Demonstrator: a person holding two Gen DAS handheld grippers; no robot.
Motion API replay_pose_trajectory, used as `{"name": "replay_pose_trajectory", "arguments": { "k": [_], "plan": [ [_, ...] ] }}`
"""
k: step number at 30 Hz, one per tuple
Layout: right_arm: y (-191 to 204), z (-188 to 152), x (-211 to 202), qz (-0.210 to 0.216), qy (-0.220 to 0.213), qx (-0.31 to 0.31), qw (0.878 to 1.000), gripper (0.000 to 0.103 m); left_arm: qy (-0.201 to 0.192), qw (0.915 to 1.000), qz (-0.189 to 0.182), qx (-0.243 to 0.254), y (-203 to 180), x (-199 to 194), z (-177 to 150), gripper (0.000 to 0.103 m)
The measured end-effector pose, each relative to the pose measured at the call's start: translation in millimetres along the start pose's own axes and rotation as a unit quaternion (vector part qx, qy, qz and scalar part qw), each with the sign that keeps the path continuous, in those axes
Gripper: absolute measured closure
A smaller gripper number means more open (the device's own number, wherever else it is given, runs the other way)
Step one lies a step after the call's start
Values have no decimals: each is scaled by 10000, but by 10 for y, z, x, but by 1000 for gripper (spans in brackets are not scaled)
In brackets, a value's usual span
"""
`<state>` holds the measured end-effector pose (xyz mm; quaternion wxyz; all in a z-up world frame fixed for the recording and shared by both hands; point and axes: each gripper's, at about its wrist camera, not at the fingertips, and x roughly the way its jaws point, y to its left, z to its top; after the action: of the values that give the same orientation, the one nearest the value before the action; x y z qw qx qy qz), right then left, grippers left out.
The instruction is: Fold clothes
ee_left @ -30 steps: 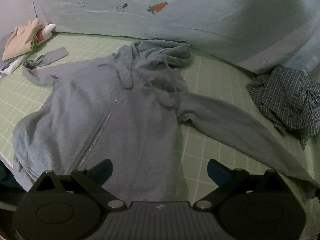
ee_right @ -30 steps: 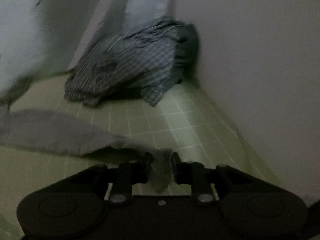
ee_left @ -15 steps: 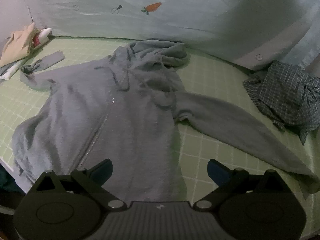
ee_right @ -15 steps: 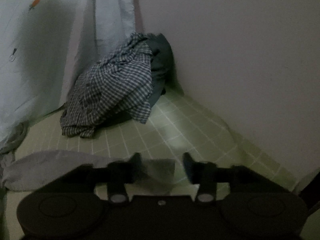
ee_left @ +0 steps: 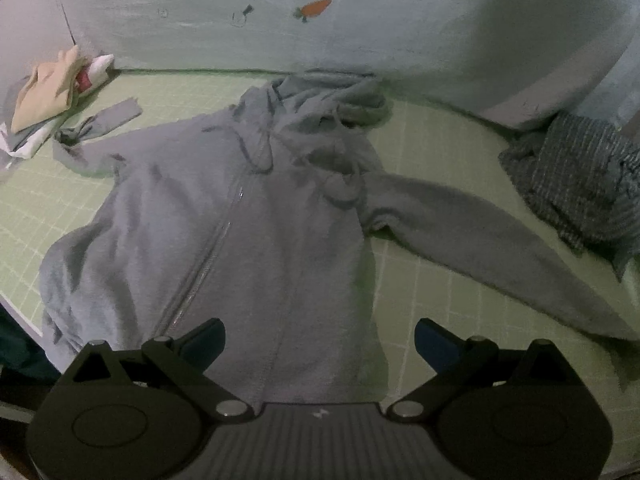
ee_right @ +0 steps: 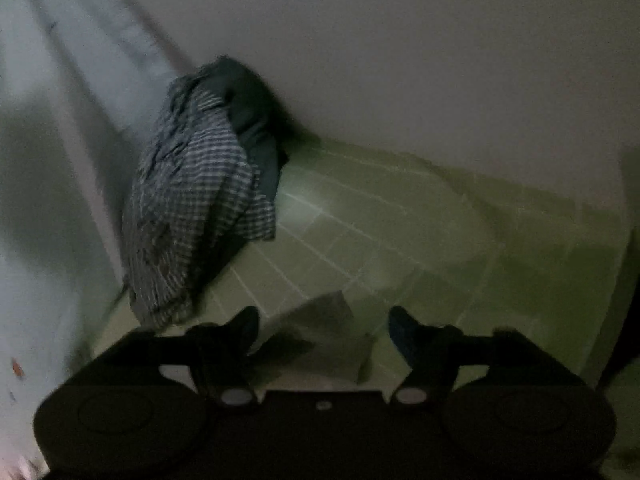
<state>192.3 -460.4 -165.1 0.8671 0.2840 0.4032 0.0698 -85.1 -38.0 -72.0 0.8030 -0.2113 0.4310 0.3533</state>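
Fingers of the right gripper now stand spread wide, with the grey cuff of the hoodie sleeve lying loose on the mat between them; a second ago those same fingers were pinched shut on that cuff, and half a second ago they were already parting. The sleeve has been let go.

Left gripper hovers over the near hem, its fingers also spread and holding nothing, as in both earlier views.

Grey zip hoodie lies front-up and spread flat on the green grid mat, zip closed, hood bunched at the far edge against the carrot-print sheet. Its right sleeve runs straight out to the right and near side, ending close to the crumpled checked shirt in the far right corner. Its left sleeve lies twisted toward the far left, beside a small pile of pale cloth.

Judgement: the release leaves the right sleeve drawn out and flat, which suits laying the garment out before folding. No fold is visible in body or sleeves. The left sleeve needs straightening.
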Motion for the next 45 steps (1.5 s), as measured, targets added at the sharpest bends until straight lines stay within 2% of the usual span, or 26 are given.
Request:
{"name": "replay_pose_trajectory", "arguments": {
  "k": [4, 10, 13, 14, 15, 16, 17, 19, 22, 24, 25, 26, 27, 30, 33, 37, 40, 41, 43, 45],
  "plan": [
    [149, 15, 79, 107, 172, 254, 9995, 20, 47, 9998, 71, 165, -72, 23, 8, 3],
    [35, -25, 519, -241, 715, 1306, 9886, 21, 71, 9989, 87, 448, -174, 29, 58, 3],
    [56, -19, 550, -253, 521, 1042, 9929, 26, 23, 9986, 67, 525, -216, 13, 80, 3],
    [80, -9, 557, -264, 491, 866, 9947, 43, -2, 9986, 50, 535, -225, 5, 86, 3],
    [99, 2, 569, -234, 467, 677, 9963, 64, -24, 9985, 33, 545, -234, -2, 91, 3],
    [118, 12, 580, -203, 443, 488, 9976, 75, -31, 9985, 21, 549, -240, -4, 93, 3],
    [140, 26, 587, -167, 419, 301, 9985, 90, -34, 9985, 6, 554, -240, -5, 92, 3],
    [216, 72, 544, -17, 272, -173, 9995, 92, -40, 9985, -34, 543, -231, -5, 82, 3],
    [365, 148, 253, 445, -415, -979, 9933, 93, -43, 9986, -45, 530, -212, -9, 69, 3],
    [448, 155, 28, 508, -915, -1701, 9799, 93, -45, 9988, -18, 495, -195, -9, 69, 3],
    [447, 132, -7, 386, -1044, -2006, 9733, 93, -24, 9990, -22, 457, -184, 1, 69, 3],
    [408, 106, 31, 213, -1000, -2200, 9701, 92, -3, 9991, -26, 418, -173, 10, 70, 3],
    [335, 91, 112, 31, -807, -2190, 9724, 92, 19, 9993, -30, 381, -163, 20, 70, 3],
    [50, 77, 313, -207, -128, -1574, 9872, 92, 76, 9994, -4, 339, -137, 45, 69, 3],
    [-33, 31, 211, -211, -266, -1472, 9885, 97, 87, 9994, -10, 336, -112, 45, 63, 3],
    [65, 8, -1, -265, -875, -2017, 9752, 97, 102, 9994, -19, 332, -77, 45, 55, 3],
    [35, -13, 182, -697, -664, -2186, 9710, 97, 101, 9995, -24, 304, -44, 40, 52, 3],
    [9, -13, 220, -776, -562, -2069, 9736, 96, 85, 9996, -15, 283, -19, 33, 53, 3],
    [26, -33, 210, -956, -557, -1956, 9744, 88, 58, 9998, 37, 196, 54, 19, 56, 3],
    [126, -63, 179, -1334, -623, -2119, 9661, 53, 61, 9999, 59, 79, 136, 18, 74, 3]
  ]
}}
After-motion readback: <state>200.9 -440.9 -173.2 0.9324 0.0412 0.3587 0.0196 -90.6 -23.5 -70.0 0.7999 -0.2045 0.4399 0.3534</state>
